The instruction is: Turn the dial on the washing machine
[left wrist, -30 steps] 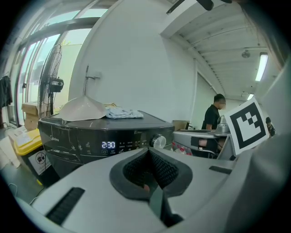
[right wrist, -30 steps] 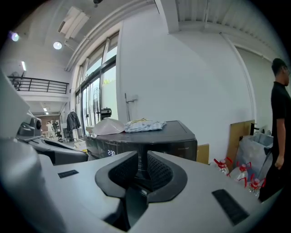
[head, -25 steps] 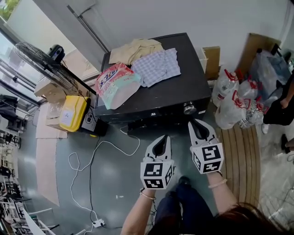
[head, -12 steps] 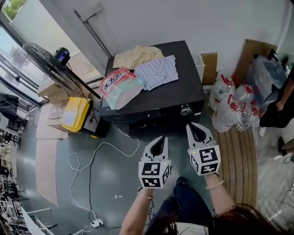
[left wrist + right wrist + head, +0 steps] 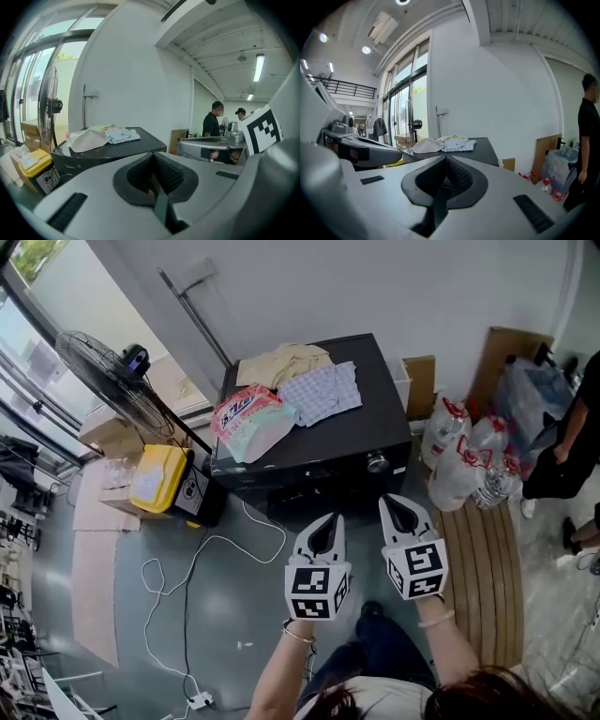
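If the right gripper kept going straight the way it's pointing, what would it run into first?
The right gripper would most likely meet the washing machine at its front panel, near the dial; nothing shows in between. Depth is unclear, so the exact spot is uncertain.

No legible text; red print on the pink bag (image 5: 246, 418) too small and blurred
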A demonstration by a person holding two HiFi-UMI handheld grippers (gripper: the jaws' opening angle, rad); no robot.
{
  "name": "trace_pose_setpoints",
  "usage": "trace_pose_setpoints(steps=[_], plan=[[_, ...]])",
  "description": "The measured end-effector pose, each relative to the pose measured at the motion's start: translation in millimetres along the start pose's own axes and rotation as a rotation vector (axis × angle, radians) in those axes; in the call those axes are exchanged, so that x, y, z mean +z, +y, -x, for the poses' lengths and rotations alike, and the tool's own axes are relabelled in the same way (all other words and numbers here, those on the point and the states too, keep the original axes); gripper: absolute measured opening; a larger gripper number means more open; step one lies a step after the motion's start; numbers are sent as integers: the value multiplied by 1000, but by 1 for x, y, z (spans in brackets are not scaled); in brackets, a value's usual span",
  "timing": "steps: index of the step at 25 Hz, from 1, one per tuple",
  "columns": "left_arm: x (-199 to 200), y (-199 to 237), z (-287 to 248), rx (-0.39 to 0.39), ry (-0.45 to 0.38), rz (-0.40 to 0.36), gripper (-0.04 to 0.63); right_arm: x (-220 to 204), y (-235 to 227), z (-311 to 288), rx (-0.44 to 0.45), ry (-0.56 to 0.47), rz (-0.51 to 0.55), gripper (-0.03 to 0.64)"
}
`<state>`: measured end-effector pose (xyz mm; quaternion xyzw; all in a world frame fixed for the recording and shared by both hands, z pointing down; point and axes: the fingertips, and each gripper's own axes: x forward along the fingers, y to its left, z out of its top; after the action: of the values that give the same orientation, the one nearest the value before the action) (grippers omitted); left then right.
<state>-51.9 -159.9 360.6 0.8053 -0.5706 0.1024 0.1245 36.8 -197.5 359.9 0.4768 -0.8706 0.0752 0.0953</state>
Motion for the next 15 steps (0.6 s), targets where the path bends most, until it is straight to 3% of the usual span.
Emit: trace_pose_setpoints(steps=[15], plan=[[27, -12, 68, 0, -61, -1, 14, 27, 41, 53, -2, -38, 22, 29]])
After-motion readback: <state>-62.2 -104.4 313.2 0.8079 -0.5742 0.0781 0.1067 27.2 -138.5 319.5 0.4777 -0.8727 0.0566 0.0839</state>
